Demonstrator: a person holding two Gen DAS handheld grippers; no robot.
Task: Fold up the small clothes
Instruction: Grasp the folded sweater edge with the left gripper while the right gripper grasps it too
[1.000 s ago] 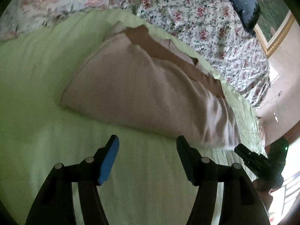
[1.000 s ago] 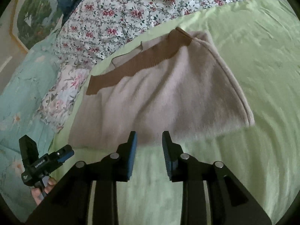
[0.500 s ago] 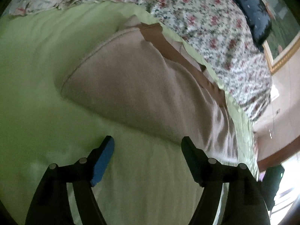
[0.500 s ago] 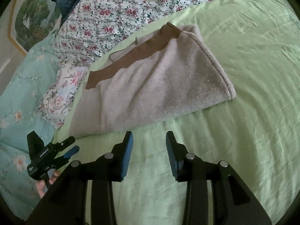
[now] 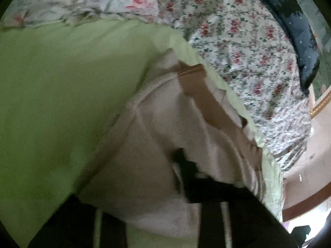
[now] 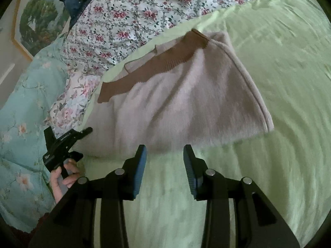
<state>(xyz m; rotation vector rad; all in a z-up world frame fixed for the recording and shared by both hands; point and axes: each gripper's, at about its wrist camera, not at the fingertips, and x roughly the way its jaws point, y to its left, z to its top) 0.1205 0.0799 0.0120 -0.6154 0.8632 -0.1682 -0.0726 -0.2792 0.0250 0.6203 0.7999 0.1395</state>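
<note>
Your right gripper (image 6: 164, 165) hangs with jaws apart over the green sheet (image 6: 279, 82), just short of the folded sweater (image 6: 186, 103). Only that view shows your left gripper (image 6: 82, 133) at the sweater's corner; its own blurred view shows jaws just closed on the cloth.

- Garment (image 6: 182, 103): flat on the sheet (image 6: 279, 82), centre of right-wrist view.
- Quilt (image 6: 144, 6): behind it, at 12 o'clock.
- Left gripper (image 6: 82, 131) (hand-held): at garment's 8 o'clock edge.
- Right gripper (image 6: 164, 165): at 6 o'clock, just before garment.
</note>
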